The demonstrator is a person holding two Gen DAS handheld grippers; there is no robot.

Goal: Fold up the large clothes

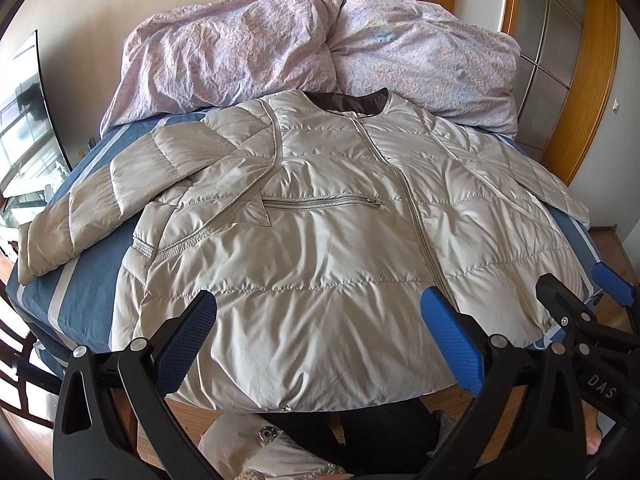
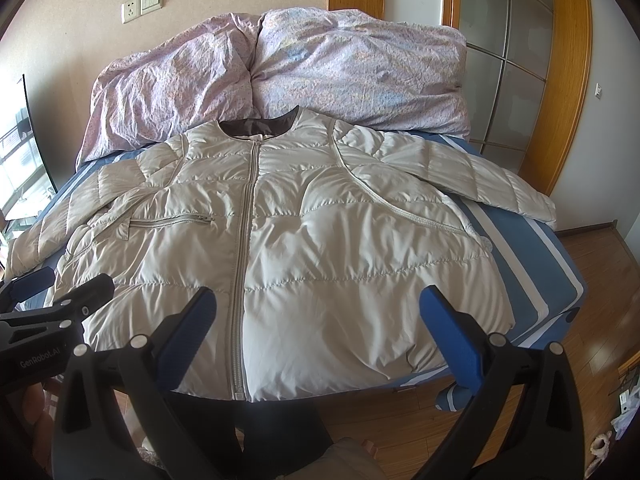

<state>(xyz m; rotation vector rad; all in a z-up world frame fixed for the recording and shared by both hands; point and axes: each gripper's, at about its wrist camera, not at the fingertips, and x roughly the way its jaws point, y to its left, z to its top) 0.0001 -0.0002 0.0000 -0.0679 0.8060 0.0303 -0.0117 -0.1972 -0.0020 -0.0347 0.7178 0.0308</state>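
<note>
jacket (image 2: 320,240) flat, collar toward duvet (image 2: 320,68)

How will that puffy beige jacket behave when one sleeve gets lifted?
The jacket probably drapes limply: its quilted panels already sag and wrinkle over the bed. The shiny shell looks slippery, so it may slide between open pads. It likely weighs little for its bulk.
</note>
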